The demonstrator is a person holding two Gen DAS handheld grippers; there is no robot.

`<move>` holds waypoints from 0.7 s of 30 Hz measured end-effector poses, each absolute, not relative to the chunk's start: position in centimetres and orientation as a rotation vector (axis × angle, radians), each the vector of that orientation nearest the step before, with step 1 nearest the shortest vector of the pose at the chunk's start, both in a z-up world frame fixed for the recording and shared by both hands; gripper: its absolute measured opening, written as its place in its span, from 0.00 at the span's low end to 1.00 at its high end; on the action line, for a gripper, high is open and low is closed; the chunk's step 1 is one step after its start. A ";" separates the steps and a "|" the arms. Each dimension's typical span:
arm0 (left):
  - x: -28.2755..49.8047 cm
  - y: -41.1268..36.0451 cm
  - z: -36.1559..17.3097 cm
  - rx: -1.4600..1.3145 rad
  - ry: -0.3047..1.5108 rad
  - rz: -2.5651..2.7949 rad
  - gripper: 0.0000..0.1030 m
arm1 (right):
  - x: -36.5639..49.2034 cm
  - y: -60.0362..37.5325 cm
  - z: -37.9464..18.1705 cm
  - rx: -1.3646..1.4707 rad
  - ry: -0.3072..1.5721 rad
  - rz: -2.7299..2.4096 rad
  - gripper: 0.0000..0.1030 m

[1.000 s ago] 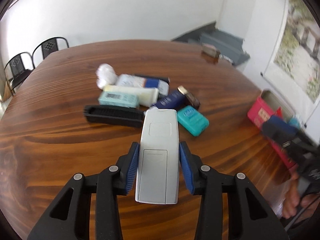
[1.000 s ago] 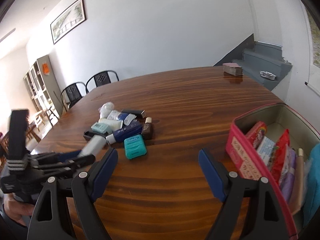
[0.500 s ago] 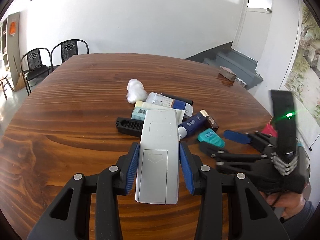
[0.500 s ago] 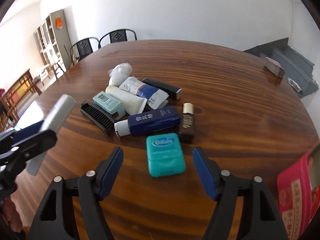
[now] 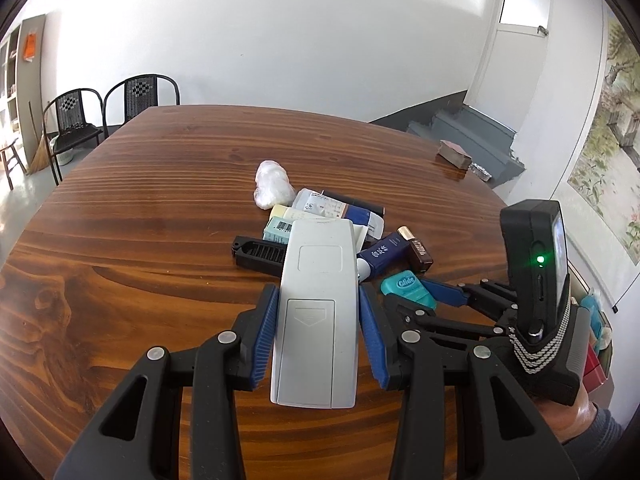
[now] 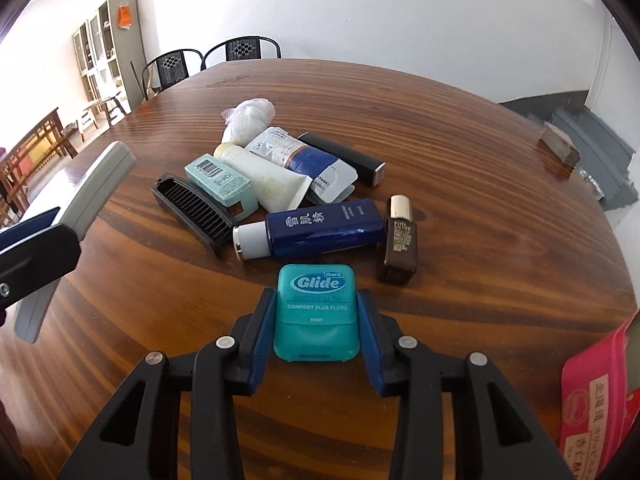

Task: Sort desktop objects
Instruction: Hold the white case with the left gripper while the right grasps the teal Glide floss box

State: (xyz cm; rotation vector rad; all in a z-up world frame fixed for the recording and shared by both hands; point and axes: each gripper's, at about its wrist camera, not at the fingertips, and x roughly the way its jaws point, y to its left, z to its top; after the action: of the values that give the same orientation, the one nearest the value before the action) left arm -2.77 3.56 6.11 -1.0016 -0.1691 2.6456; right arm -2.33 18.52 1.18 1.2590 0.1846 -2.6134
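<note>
My left gripper (image 5: 318,292) is shut on a grey-white remote (image 5: 318,312), held back side up above the wooden table (image 5: 160,208). In the right wrist view the same remote (image 6: 100,184) juts in from the left. A teal Glide floss box (image 6: 316,312) lies flat on the table in front of the pile. My right gripper (image 6: 316,296) straddles it, its jaws closing, and both blue pads meet the box's sides. The left wrist view shows the floss box (image 5: 404,284) between those blue pads too.
Behind the floss lie a dark blue bottle (image 6: 320,226), a small brown bottle (image 6: 400,236), a black comb (image 6: 192,208), a pale teal box (image 6: 222,184), tubes and a white bag (image 6: 248,120). A pink box (image 6: 592,400) stands at the right. Two chairs (image 5: 112,116) stand beyond the far edge.
My right gripper swung from the pink box to the pile, came down over the floss box, and its jaws narrowed onto it. The left gripper kept hold of the remote.
</note>
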 end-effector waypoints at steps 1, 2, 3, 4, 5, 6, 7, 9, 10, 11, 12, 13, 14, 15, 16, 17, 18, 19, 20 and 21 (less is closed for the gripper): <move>-2.7 3.6 6.1 -1.001 -0.169 2.647 0.42 | -2.1 18.6 1.4 1.255 0.162 -2.608 0.42; -2.7 3.6 6.1 -1.000 -0.170 2.647 0.42 | -1.8 18.7 1.7 1.243 0.144 -2.608 0.42; -2.7 3.5 6.1 -0.998 -0.173 2.648 0.42 | -1.6 18.7 2.0 1.226 0.136 -2.613 0.42; -2.6 3.5 6.1 -0.996 -0.173 2.649 0.42 | -1.4 18.6 2.4 1.208 0.131 -2.619 0.42; -2.6 3.6 6.2 -0.994 -0.170 2.651 0.42 | -1.1 18.6 2.8 1.190 0.126 -2.625 0.42; -2.6 3.5 6.2 -0.994 -0.170 2.651 0.42 | -0.7 18.5 3.2 1.170 0.119 -2.628 0.42; -2.6 3.6 6.2 -0.995 -0.170 2.652 0.42 | -0.4 18.5 3.4 1.158 0.115 -2.631 0.42; -2.6 3.8 6.1 -0.997 -0.167 2.651 0.42 | 0.2 18.5 3.8 1.139 0.106 -2.638 0.42; -2.6 3.8 6.1 -0.997 -0.164 2.650 0.42 | 0.3 18.5 3.8 1.136 0.100 -2.639 0.42; -2.6 3.9 6.0 -0.998 -0.163 2.651 0.42 | 0.5 18.6 3.8 1.135 0.092 -2.641 0.42; -2.5 3.9 6.0 -0.997 -0.162 2.651 0.42 | 0.7 18.7 3.9 1.137 0.086 -2.644 0.42; -2.5 3.9 6.0 -0.996 -0.161 2.651 0.42 | 0.8 18.8 3.9 1.137 0.080 -2.646 0.42; -2.5 4.0 6.0 -0.995 -0.160 2.651 0.42 | 0.9 19.0 3.9 1.135 0.073 -2.649 0.42; -2.4 4.0 6.0 -0.993 -0.159 2.653 0.42 | 1.1 19.2 4.1 1.128 0.061 -2.655 0.42; -2.3 4.0 5.9 -0.992 -0.161 2.655 0.42 | 1.3 19.3 4.3 1.122 0.050 -2.661 0.42; -2.3 4.0 5.9 -0.994 -0.163 2.654 0.42 | 1.4 19.5 4.4 1.115 0.038 -2.666 0.42; -2.3 4.0 5.9 -0.993 -0.164 2.653 0.42 | 1.7 19.7 4.6 1.104 0.020 -2.674 0.42; -2.2 4.1 5.9 -0.991 -0.160 2.652 0.42 | 2.0 19.9 4.8 1.095 0.010 -2.678 0.42; -2.2 4.3 5.9 -0.989 -0.152 2.653 0.42 | 2.3 20.1 5.0 1.085 0.001 -2.683 0.42; -2.1 4.5 5.9 -0.989 -0.148 2.652 0.42 | 2.6 20.4 5.1 1.073 -0.010 -2.692 0.42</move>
State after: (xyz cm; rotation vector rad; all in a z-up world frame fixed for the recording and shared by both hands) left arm -2.12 4.45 5.89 -0.9889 -0.1475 2.6524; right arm 2.55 20.36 5.11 1.0730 -0.0101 -2.6925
